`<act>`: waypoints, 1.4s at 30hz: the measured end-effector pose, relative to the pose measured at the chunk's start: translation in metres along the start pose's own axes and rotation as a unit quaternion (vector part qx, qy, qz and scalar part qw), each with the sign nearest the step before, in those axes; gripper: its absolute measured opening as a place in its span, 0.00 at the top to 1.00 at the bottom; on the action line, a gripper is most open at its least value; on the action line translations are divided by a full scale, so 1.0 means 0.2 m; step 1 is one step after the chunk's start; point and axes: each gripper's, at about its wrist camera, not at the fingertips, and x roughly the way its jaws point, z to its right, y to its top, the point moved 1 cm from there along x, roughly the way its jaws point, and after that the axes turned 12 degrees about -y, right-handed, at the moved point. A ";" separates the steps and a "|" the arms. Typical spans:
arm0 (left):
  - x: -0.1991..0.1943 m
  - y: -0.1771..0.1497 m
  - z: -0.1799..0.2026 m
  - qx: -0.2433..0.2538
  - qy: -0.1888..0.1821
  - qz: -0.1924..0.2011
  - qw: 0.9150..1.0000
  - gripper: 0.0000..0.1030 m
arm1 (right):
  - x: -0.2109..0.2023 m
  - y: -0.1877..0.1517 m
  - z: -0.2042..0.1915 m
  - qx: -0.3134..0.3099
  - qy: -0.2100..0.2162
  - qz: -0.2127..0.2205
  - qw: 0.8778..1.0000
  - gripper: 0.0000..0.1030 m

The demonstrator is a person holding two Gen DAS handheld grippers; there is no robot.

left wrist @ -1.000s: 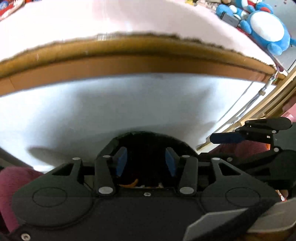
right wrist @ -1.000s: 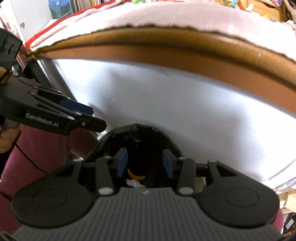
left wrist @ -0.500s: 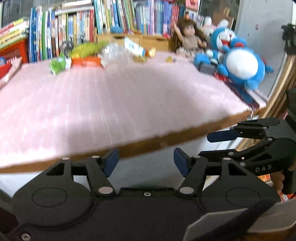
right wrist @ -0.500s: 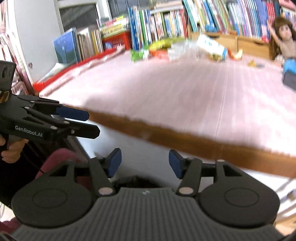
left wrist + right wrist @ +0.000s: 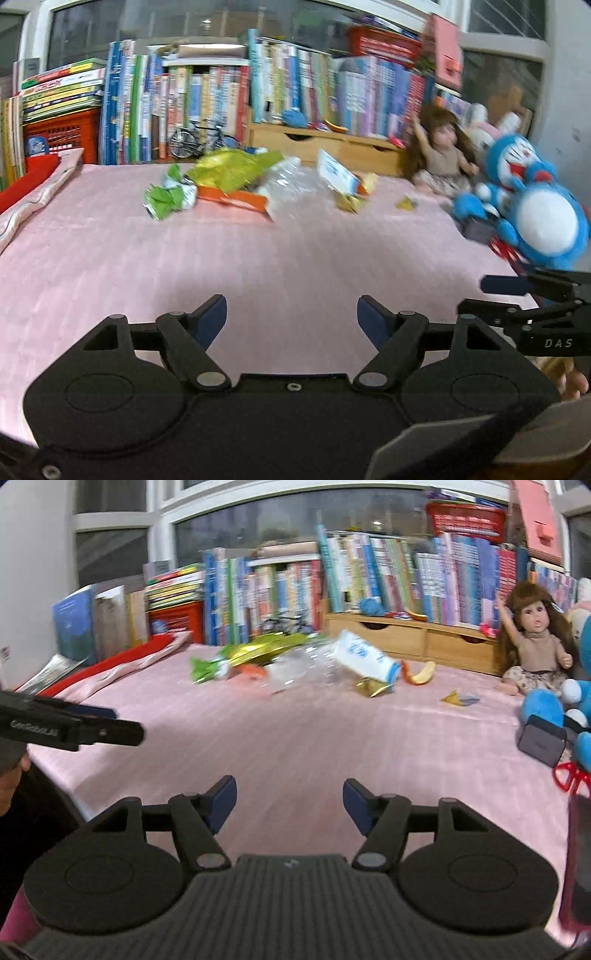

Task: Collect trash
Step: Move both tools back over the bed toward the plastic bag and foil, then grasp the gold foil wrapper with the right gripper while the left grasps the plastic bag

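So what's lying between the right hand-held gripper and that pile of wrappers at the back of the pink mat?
Nothing: in the right wrist view, only bare pink mat separates the empty, opening right hand-held gripper from the pile of wrappers.

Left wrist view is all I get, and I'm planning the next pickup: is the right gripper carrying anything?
Observer: No. The right gripper has nothing between its jaws, which are opening.
Operator: What is that blurry yellow bit by the white packet?
Observer: A curved orange-yellow peel, lying right beside the packet's blue end.
Operator: And the red thing under the blue plush?
Observer: Red scissor handles, next to a small dark box.
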 end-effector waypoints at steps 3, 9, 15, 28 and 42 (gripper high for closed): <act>0.10 0.09 -0.09 -0.021 0.013 0.004 1.000 0.26 | 0.10 0.08 0.05 0.016 -0.014 -0.004 1.000 0.26; 0.32 0.25 -0.17 -0.044 0.013 0.014 0.999 0.24 | 0.31 0.23 0.11 0.030 -0.054 -0.007 0.998 0.26; 0.56 0.35 -0.14 -0.058 -0.022 0.043 0.997 0.19 | 0.55 0.37 0.15 0.056 -0.066 -0.027 0.996 0.27; 1.01 0.34 -0.13 -0.052 0.059 0.029 0.997 0.19 | 1.03 0.52 0.36 0.142 -0.059 -0.077 0.985 0.27; 1.17 0.35 -0.18 -0.110 0.048 0.041 0.992 0.21 | 1.29 0.53 0.33 0.160 -0.038 -0.090 0.982 0.34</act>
